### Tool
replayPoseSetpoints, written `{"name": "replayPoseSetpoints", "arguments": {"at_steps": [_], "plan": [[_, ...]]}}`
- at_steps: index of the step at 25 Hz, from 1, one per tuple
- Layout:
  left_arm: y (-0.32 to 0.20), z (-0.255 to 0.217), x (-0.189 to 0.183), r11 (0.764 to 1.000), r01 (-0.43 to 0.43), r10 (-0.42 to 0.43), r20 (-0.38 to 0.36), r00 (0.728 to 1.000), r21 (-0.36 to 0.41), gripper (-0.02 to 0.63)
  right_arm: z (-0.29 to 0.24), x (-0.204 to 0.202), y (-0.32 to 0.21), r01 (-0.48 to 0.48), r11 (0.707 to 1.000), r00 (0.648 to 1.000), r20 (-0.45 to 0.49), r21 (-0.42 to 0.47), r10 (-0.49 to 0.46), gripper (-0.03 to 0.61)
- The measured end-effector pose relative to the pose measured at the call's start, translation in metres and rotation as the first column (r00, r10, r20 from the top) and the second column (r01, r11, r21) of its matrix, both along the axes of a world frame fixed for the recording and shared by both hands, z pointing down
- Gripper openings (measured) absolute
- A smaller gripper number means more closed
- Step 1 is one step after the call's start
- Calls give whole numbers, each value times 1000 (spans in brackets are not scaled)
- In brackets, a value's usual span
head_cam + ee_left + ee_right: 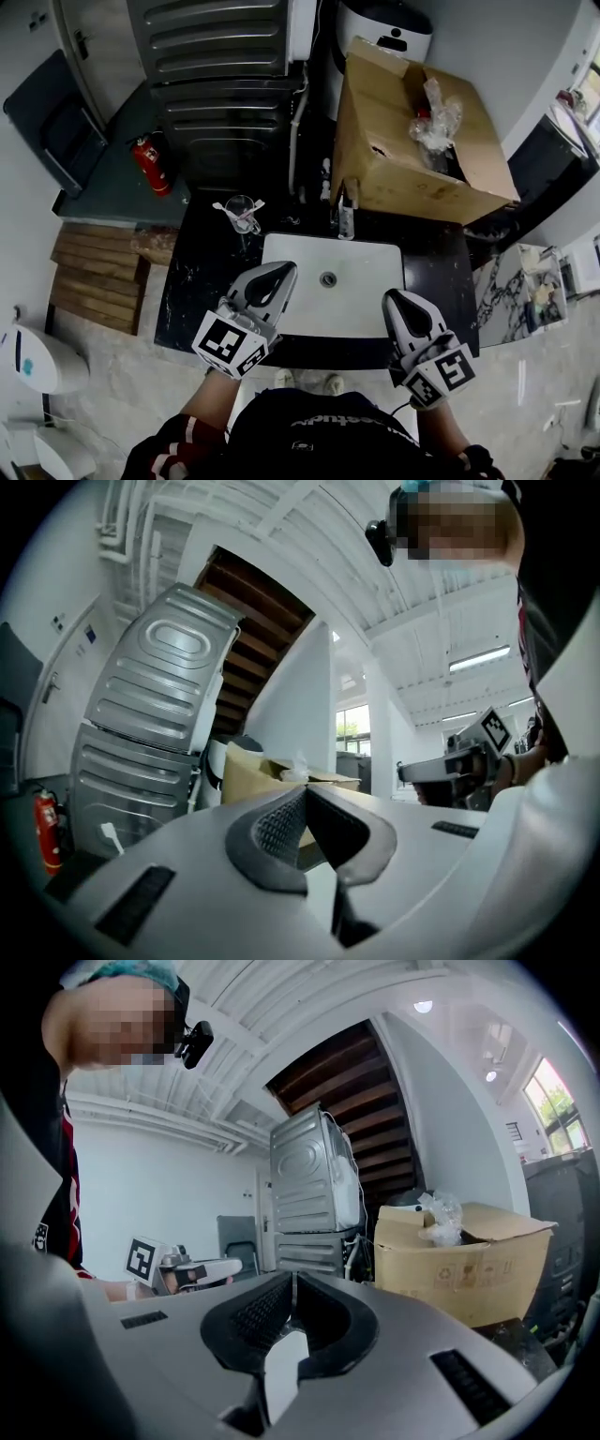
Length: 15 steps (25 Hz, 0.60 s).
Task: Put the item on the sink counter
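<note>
Dark bench [192, 281] around the white sink [366, 300] carries a clear glass cup [243, 215], standing behind the basin's left corner. It looks light, slick and breakable, best gripped gently round its wall. Left gripper [284, 271] and right gripper [392, 298] hover over the sink, jaws closed on nothing.

White wall [159, 1185], wooden stairs [347, 1082], stacked steel machines [220, 56], cardboard box [384, 141], red extinguisher [150, 167].
</note>
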<state>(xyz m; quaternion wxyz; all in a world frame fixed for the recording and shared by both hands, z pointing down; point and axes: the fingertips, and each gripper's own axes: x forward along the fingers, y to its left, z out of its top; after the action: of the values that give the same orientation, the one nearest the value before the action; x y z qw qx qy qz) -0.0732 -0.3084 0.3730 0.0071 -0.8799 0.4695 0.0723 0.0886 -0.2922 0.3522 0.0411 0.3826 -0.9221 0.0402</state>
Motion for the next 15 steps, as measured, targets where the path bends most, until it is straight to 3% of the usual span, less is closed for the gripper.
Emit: {"name": "replayPoseSetpoints", "arguments": {"at_steps": [7,15], "plan": [[17,-20,72,999,-34,34,-18,999,1,14,-9,46,-8,20,1000,999,30,14,-21,41],[20,-35,104,999,-50,49,9,999,20,14,-16,62,-7,59,997,997,46,45,-61,41]]}}
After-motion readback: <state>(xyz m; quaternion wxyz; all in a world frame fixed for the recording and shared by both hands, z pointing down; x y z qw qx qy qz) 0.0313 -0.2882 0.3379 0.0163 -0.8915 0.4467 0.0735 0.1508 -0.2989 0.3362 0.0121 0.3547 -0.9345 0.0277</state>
